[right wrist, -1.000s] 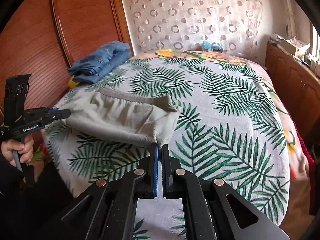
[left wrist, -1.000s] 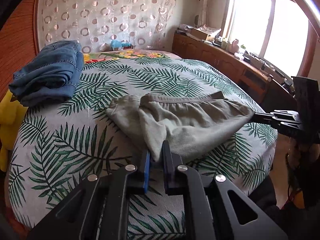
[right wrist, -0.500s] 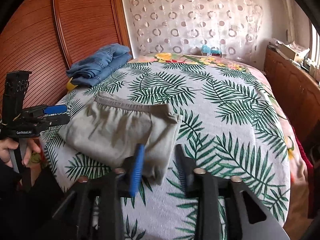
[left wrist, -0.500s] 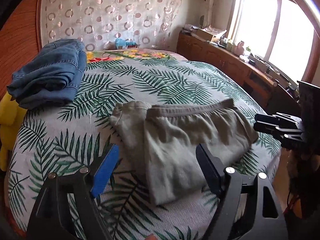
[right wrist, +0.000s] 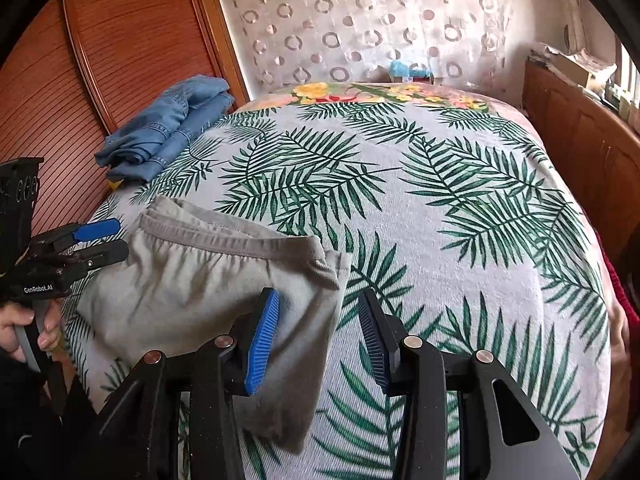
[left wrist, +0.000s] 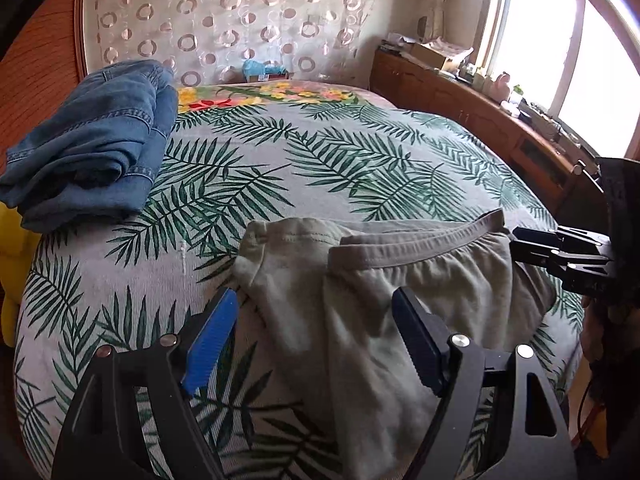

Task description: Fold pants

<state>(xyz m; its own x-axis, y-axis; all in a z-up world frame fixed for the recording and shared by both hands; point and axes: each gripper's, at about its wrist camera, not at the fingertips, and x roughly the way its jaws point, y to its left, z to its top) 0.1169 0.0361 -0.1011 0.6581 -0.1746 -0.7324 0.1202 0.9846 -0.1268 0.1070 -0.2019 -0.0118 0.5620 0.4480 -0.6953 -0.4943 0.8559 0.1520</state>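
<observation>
Bed (left wrist: 360, 160), palm-leaf cover, taken as the landmark; items listed left to right as seen from the left wrist view

- Yellow object (left wrist: 12, 248): at the bed's left edge, mostly hidden, kind not discernible
- Jeans (left wrist: 92, 148), blue denim: a loose folded pile on the bed's far-left part, well apart from the pants; also seen in the right wrist view (right wrist: 168, 128)
- Left gripper (left wrist: 316, 340): over the bed's near edge, fingers spread wide and holding nothing, the blue pad (left wrist: 212, 340) over bare cover, the dark finger over the grey cloth
- Pants (left wrist: 400, 300), grey-green, elastic waistband: folded and lying flat on the bed's near edge, waistband turned toward the middle of the bed, one folded end hanging over the near side (right wrist: 200, 292)
- Blue packet (left wrist: 260, 68): beyond the far end of the bed, against the curtain with ring pattern
- Right gripper (right wrist: 320, 340): over the near edge at the pants' right end, fingers spread wide and empty; seen from the side in the left wrist view (left wrist: 560, 256), just beside the waistband's right corner
- Wooden cabinet (left wrist: 480, 120): along the bed's right side, under the window, with small clutter on top
</observation>
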